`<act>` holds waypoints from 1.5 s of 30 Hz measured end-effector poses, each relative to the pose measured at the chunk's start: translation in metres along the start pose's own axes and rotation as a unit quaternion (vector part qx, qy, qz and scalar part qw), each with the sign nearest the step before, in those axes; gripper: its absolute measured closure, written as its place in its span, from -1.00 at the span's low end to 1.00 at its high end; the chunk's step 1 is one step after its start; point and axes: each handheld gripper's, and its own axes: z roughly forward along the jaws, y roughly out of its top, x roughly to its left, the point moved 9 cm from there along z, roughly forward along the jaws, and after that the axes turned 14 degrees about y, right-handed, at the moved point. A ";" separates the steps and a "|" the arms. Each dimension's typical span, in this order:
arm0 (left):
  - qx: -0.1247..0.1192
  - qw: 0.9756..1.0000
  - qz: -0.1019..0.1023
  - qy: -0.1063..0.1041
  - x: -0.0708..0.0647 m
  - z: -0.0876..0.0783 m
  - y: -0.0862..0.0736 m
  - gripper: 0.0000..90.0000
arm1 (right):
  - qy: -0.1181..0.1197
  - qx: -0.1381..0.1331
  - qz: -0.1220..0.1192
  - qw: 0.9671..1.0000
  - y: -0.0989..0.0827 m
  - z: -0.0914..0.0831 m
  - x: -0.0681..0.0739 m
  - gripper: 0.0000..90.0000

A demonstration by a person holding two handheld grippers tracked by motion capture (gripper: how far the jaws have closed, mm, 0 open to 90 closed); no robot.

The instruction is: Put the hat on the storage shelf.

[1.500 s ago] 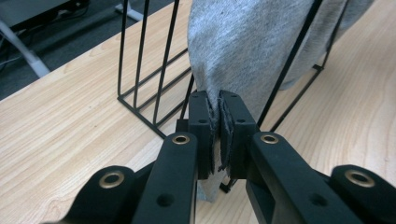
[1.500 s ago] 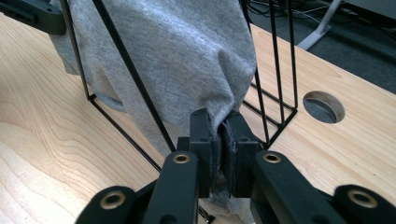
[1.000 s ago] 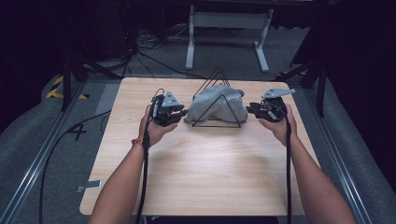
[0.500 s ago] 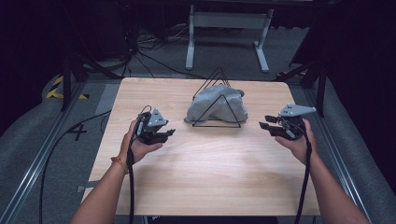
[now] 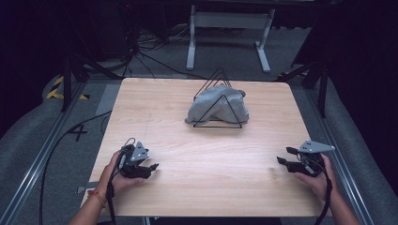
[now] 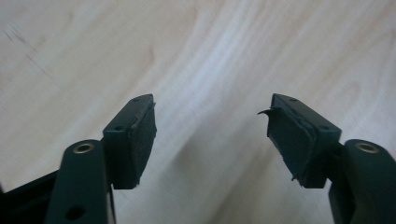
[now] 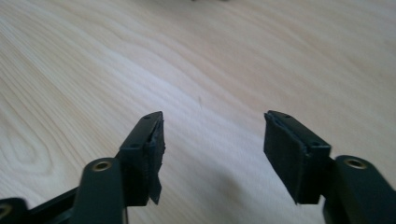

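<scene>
2 grippers sat low at the near corners of the wooden table [image 5: 202, 154], each in one of the person's hands; the left gripper [image 5: 151, 168] was at the near left, its body gripped by the left hand [image 5: 117, 176], its jaws pointing toward the table's middle; the right gripper [image 5: 284, 155] was at the near right, held by the right hand [image 5: 319, 180], its jaws pointing inward toward the left one; both were well apart from each other and from the grey cloth [image 5: 217, 108]; that cloth lay bunched in a heap on the far half of the table, near its middle, draped over and through a black wire frame [image 5: 218, 125] of 3-cornered loops, whose base bar lay along the cloth's near edge and whose tip rose above the cloth at the far side; in the left gripper view the left gripper [image 6: 210, 121] had just been opening and its jaws stood wide, with nothing but bare wood grain between the 2 dark pads [image 6: 140, 140]; in the right gripper view the right gripper [image 7: 212, 133] had likewise just been opening and stood wide, its pads [image 7: 285, 154] clear of everything, pale board beneath them; a cable trailed from each gripper back along the forearm; past the table's far edge a white stand [image 5: 227, 28] stood on the dark floor.
</scene>
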 end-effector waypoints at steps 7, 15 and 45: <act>-0.013 0.998 -0.054 -0.034 -0.006 0.000 -0.014 -0.45 | 0.002 0.006 0.032 0.999 -0.033 0.003 0.003 -0.35; -0.016 0.997 -0.062 -0.045 -0.010 0.001 -0.014 -0.63 | -0.003 -0.005 0.051 0.999 -0.037 0.001 0.000 -0.48; -0.015 0.997 -0.060 -0.042 -0.007 0.003 -0.014 -0.67 | -0.006 -0.005 0.057 0.998 -0.037 0.001 -0.001 -0.57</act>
